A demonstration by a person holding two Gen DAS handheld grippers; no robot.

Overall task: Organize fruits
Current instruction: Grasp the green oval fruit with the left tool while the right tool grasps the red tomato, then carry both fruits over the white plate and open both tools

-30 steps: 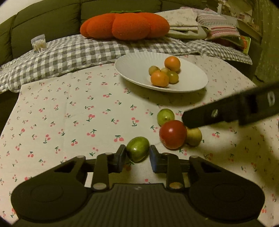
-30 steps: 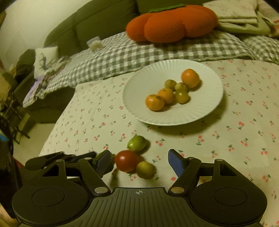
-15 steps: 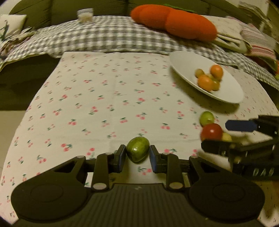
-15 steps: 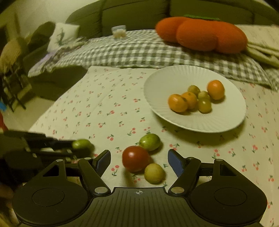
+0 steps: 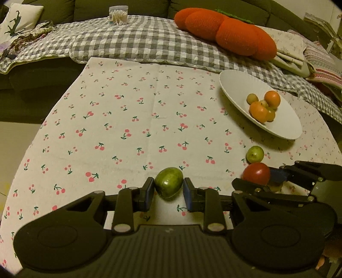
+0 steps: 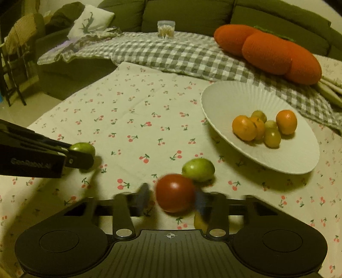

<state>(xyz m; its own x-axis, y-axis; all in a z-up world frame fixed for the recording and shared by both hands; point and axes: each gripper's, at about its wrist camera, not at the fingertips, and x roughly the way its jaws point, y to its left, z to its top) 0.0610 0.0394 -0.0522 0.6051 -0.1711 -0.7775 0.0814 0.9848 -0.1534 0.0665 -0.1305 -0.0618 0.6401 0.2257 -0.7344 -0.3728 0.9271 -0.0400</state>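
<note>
My left gripper [image 5: 168, 190] is shut on a dark green fruit [image 5: 168, 185], low over the cherry-print tablecloth; the same fruit shows at the left in the right wrist view [image 6: 82, 149]. My right gripper [image 6: 173, 197] has its blurred fingers close on both sides of a red tomato [image 6: 175, 192], also seen in the left wrist view [image 5: 256, 173]. A light green fruit [image 6: 198, 170] lies just beyond the tomato. A small yellow fruit [image 6: 199, 221] sits partly hidden under the right finger. A white plate [image 6: 235, 98] at the right holds several oranges and small green fruits.
The round table's cherry-print cloth [image 5: 139, 119] stretches to the left and back. Behind it a sofa carries a grey checked blanket [image 5: 139, 42], an orange pumpkin cushion [image 5: 226, 34] and a clear jar of cotton swabs [image 5: 118, 16]. Folded cloths lie at the far right.
My right gripper's fingers have closed in from wide open onto the red tomato. My left gripper has kept hold of the green fruit and swung left, away from the plate.
</note>
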